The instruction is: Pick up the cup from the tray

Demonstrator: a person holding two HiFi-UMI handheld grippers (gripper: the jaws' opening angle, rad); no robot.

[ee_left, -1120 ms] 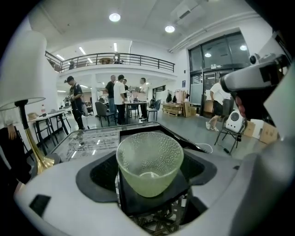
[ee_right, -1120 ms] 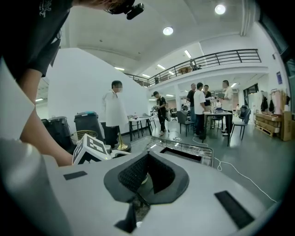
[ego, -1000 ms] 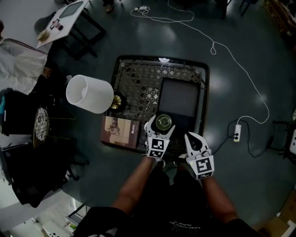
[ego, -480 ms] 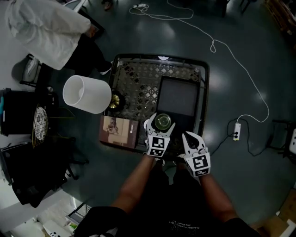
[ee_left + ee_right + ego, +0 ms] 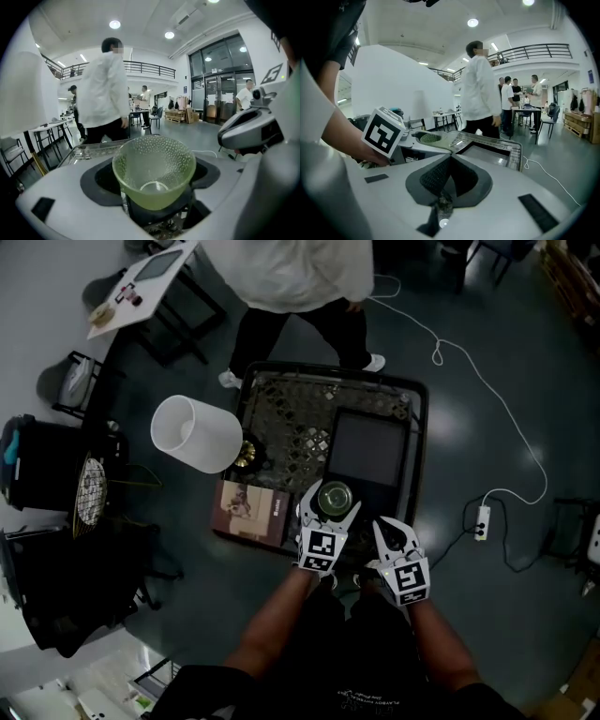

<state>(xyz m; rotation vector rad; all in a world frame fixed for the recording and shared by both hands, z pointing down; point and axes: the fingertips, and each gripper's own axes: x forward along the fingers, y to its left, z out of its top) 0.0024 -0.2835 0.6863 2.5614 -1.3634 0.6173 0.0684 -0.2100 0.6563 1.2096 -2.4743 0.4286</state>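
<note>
Head view: my left gripper [image 5: 330, 504] brackets the cup [image 5: 334, 494] at the tray's [image 5: 367, 442] near corner. Left gripper view: jaws pinched on the cup's base, so I'd lift straight up and level. Right gripper view: right gripper [image 5: 448, 161] closed, empty.

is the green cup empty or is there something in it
Empty: the left gripper view looks into the upright cup and its clear bottom is bare.

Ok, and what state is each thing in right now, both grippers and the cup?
left gripper: shut on the cup.
right gripper: shut, nothing between its jaws.
cup: upright, empty, held at the near end of the tray.
</note>
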